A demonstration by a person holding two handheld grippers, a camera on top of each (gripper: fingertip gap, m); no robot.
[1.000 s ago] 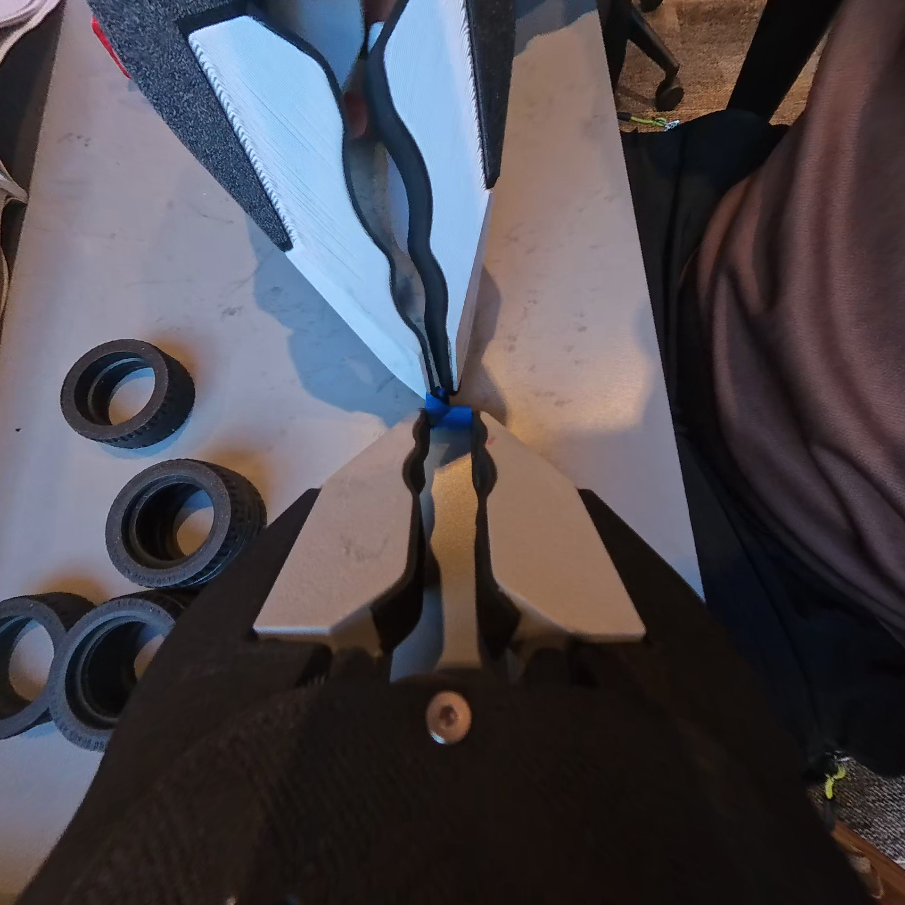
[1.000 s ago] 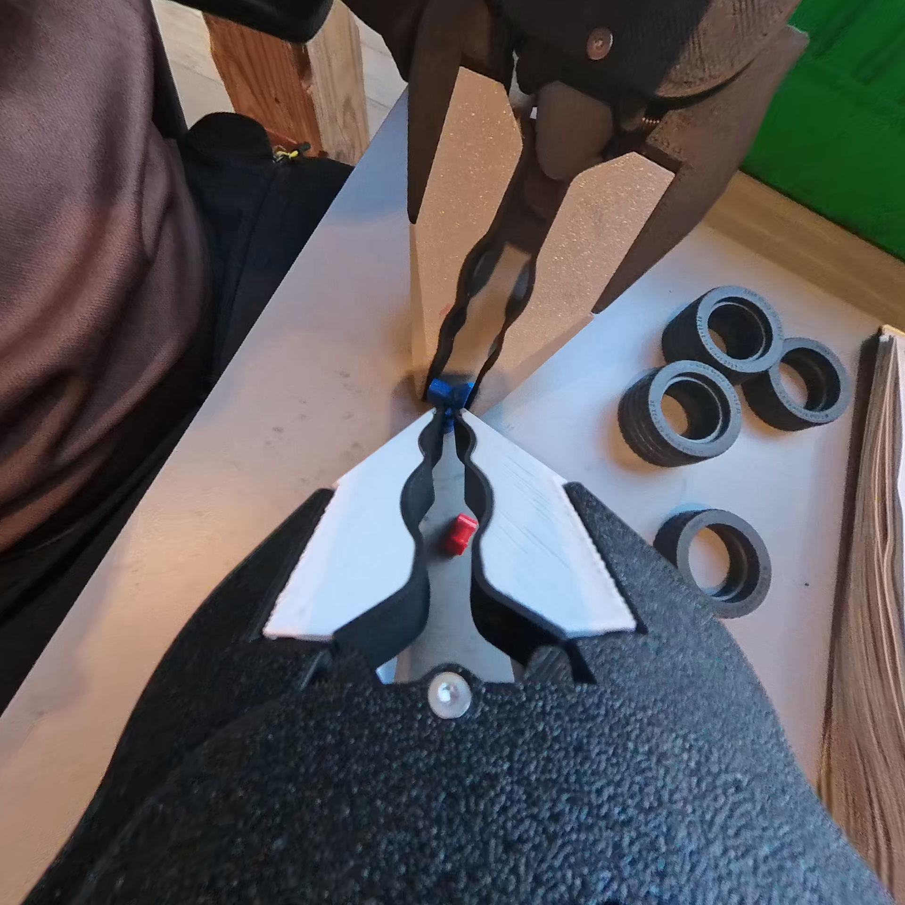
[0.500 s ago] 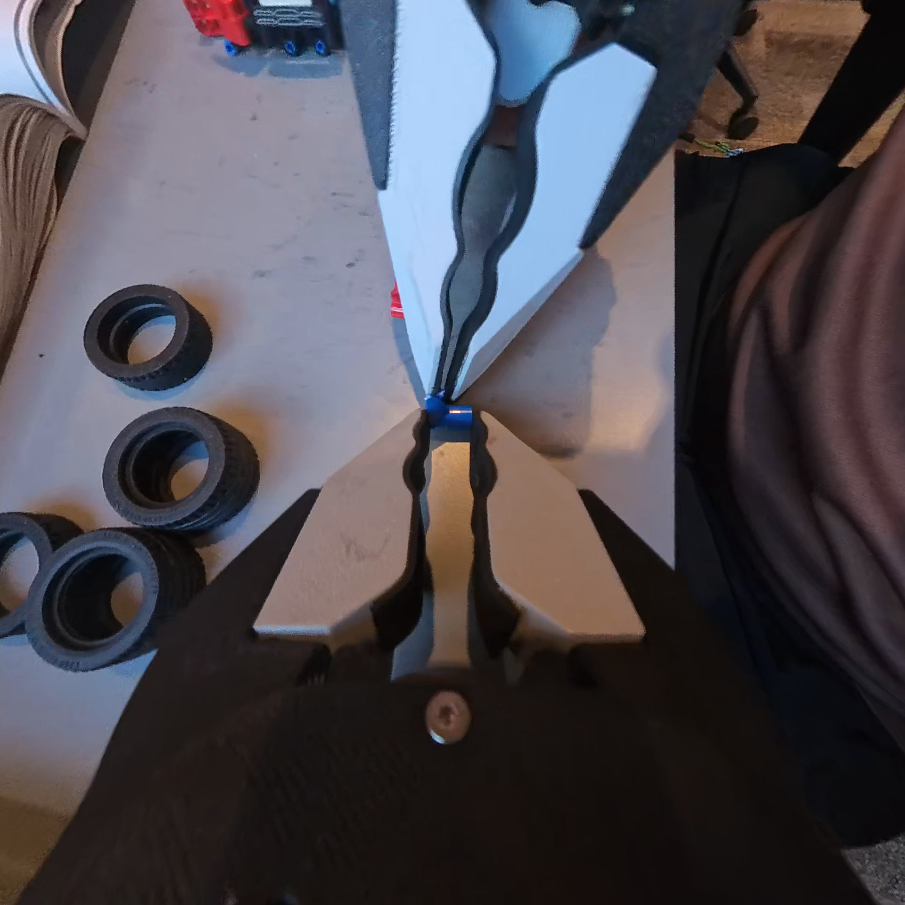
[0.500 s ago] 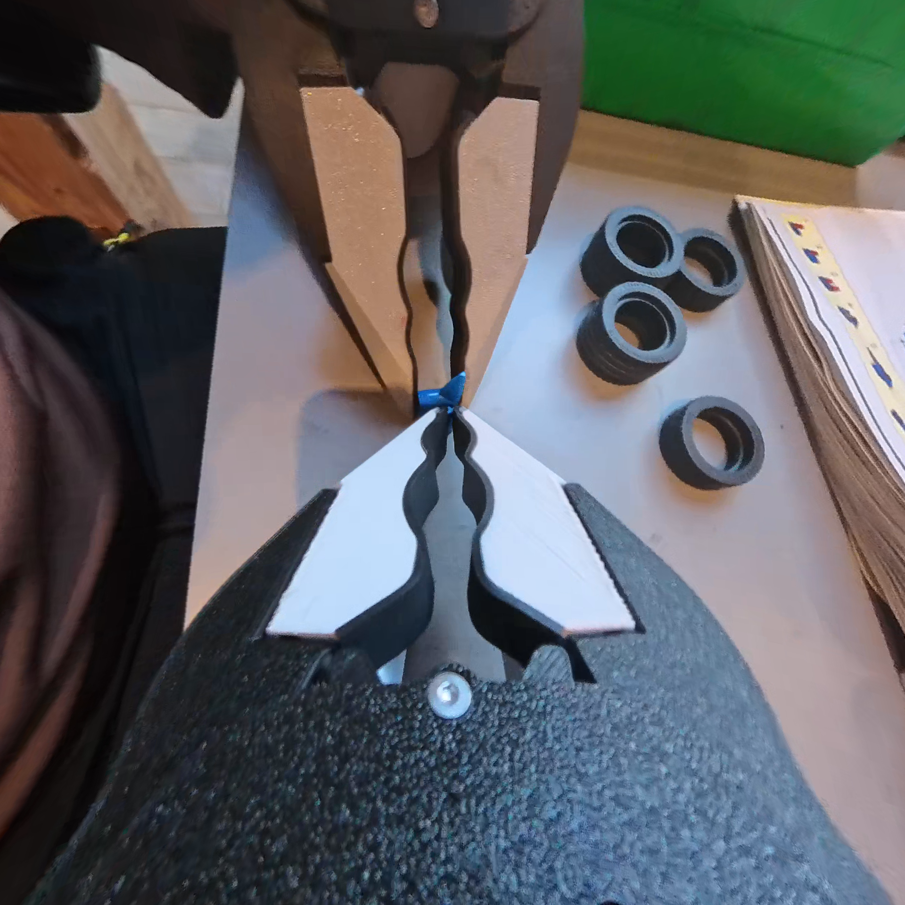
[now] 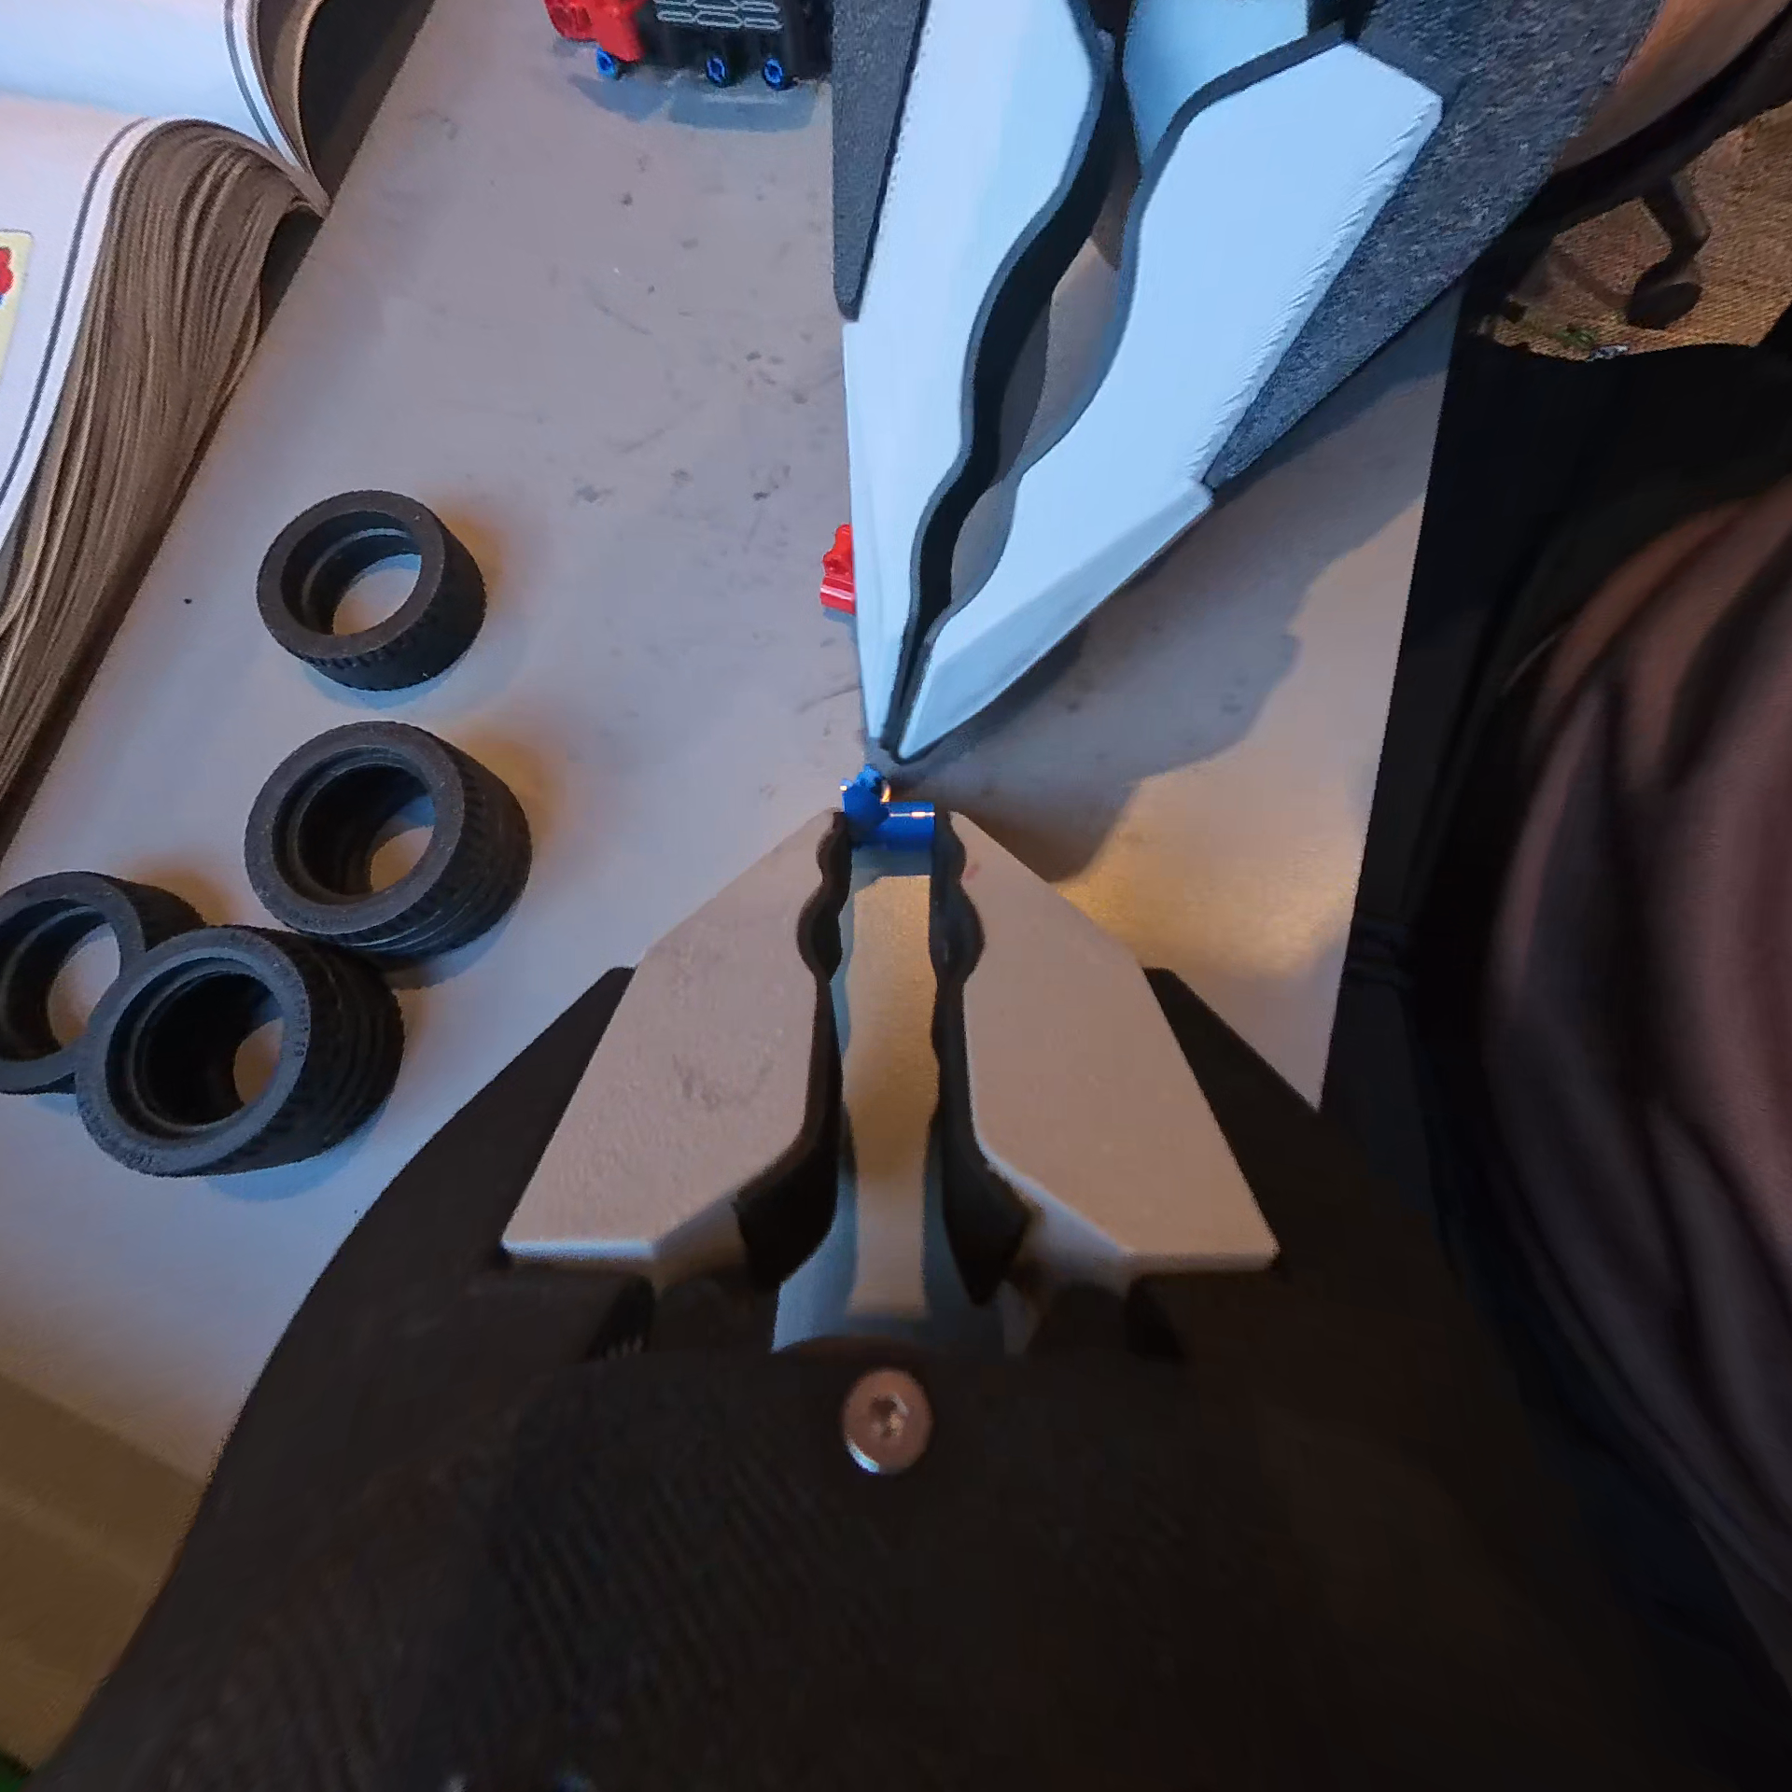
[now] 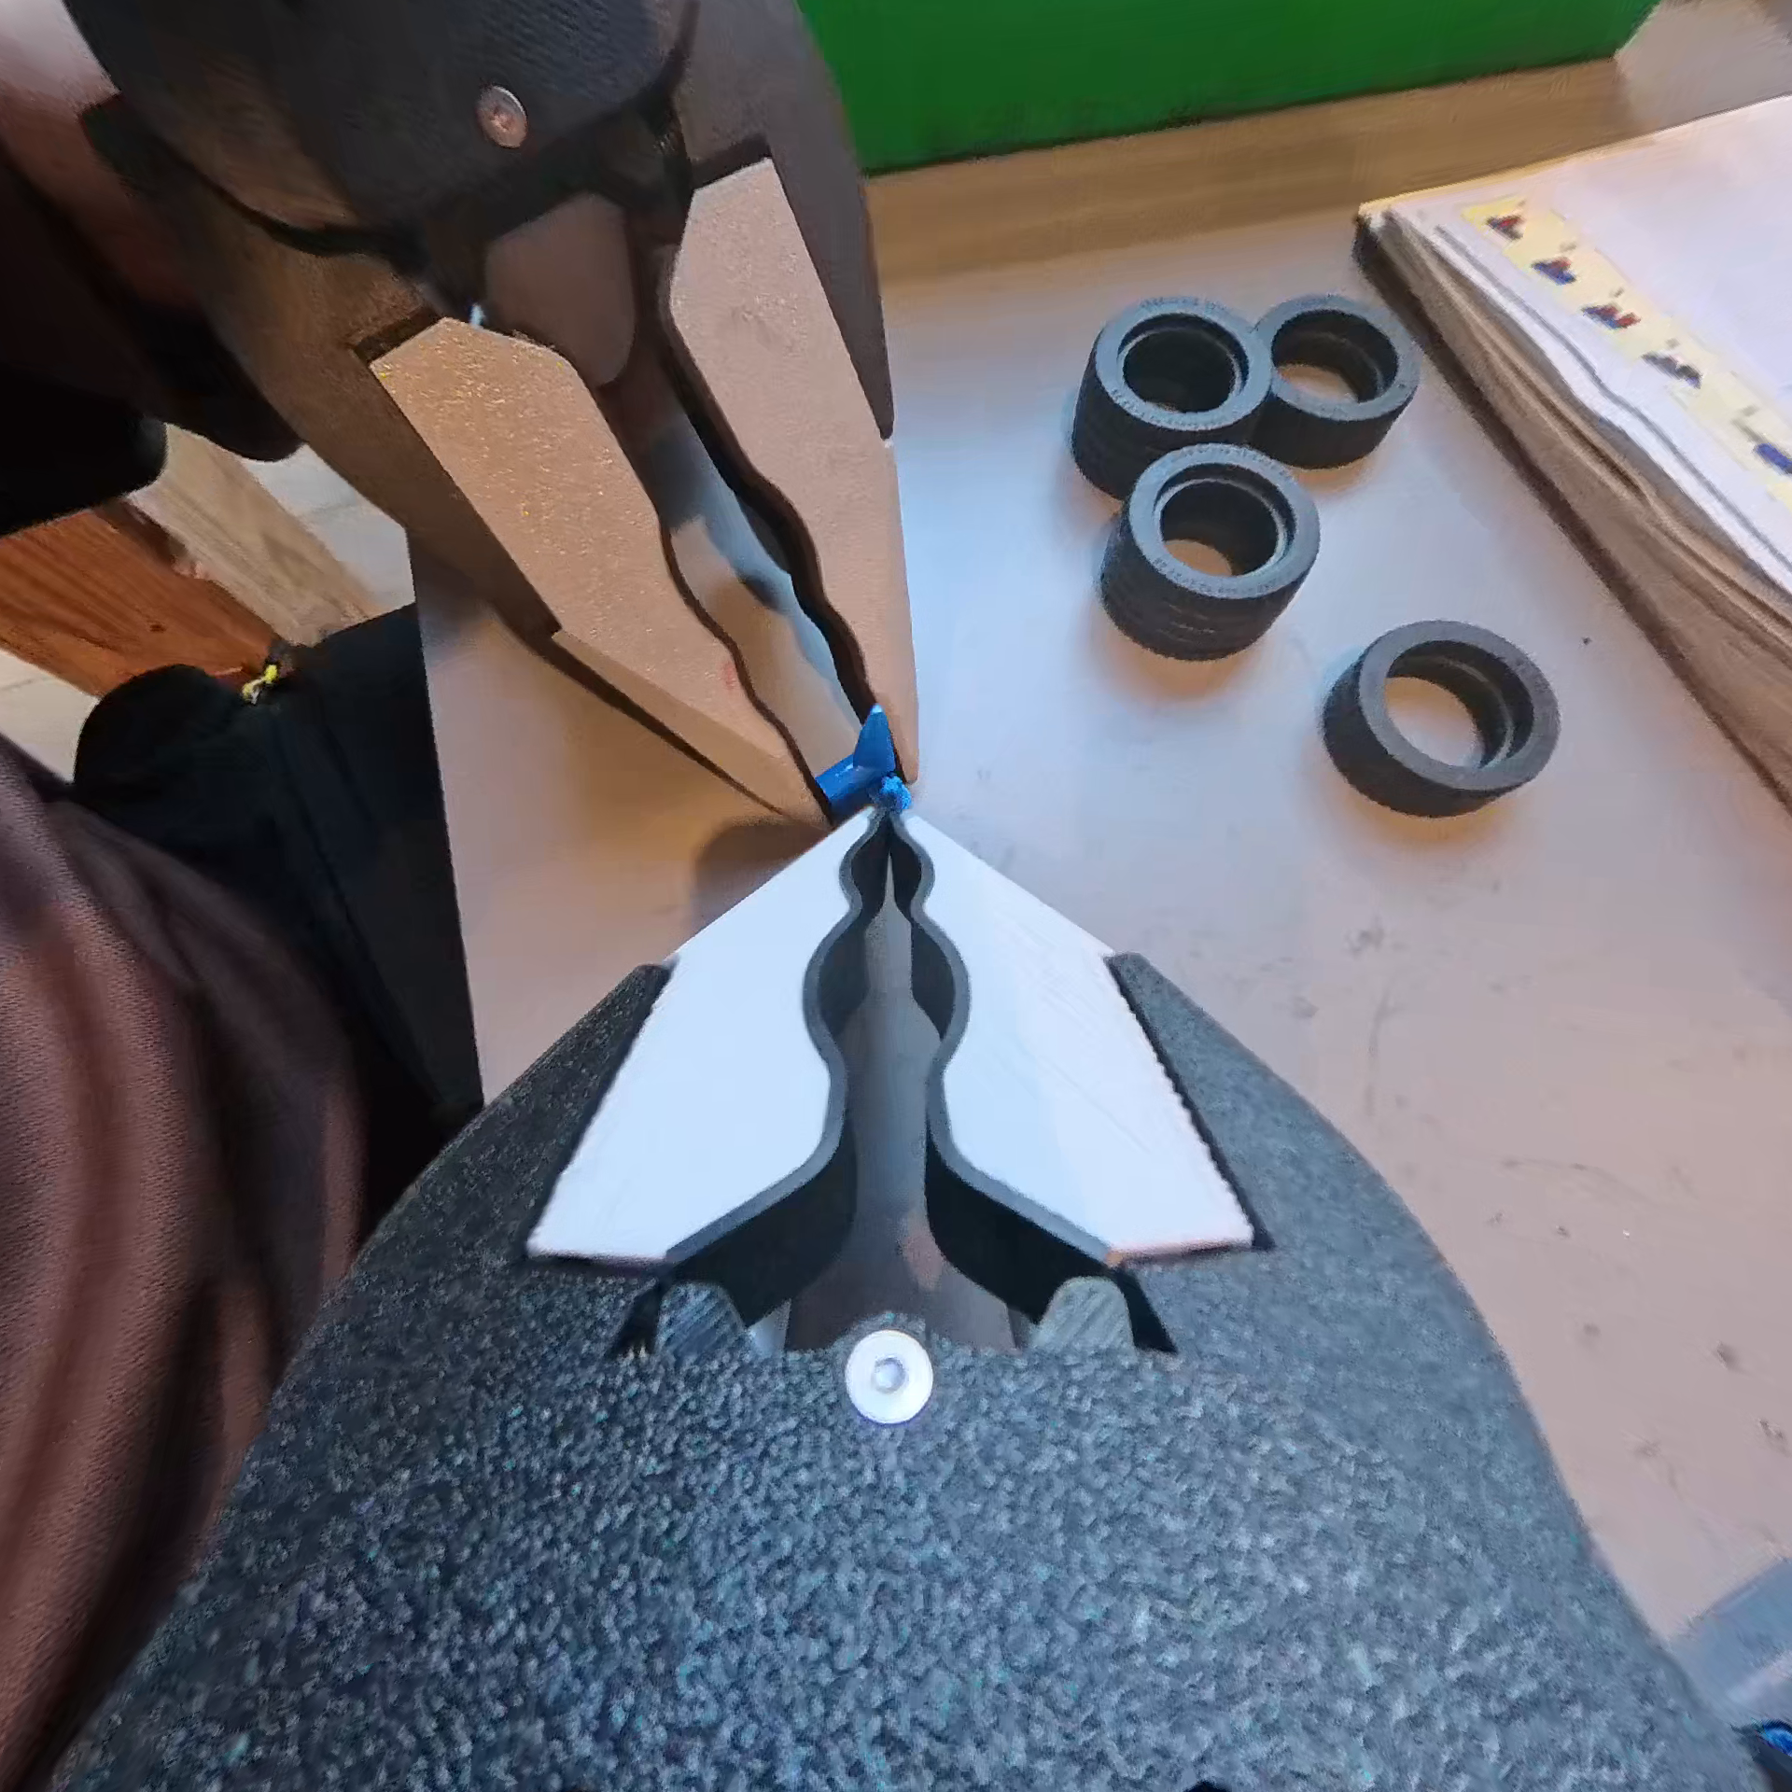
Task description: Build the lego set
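Observation:
My left gripper [image 5: 890, 826], with grey fingers, is shut on a small blue lego connector [image 5: 897, 822] held just above the table. My right gripper [image 6: 887, 816], with white fingers, is shut tip to tip against it, pinching a tiny blue pin [image 6: 892, 795] that touches the connector [image 6: 851, 766]. The right gripper also shows in the left wrist view [image 5: 892, 756], coming from above. The left gripper also shows in the right wrist view [image 6: 863, 766], coming from the upper left. A small red lego piece [image 5: 836, 582] lies on the table beside the right fingers.
Several black tyres [image 5: 373, 592] [image 6: 1212, 553] lie in a loose group on the grey table [image 5: 582, 339]. An open instruction booklet [image 6: 1600, 388] lies past them. A red and black lego assembly [image 5: 698, 39] stands at the far edge. A person's dark clothing [image 5: 1600, 970] borders the table. My left and right fingertips are right by each other.
Both grippers stay joined at the blue parts while swinging over the table. The right gripper has tilted and closed tighter. The tyres, booklet and assembly have slid further into view.

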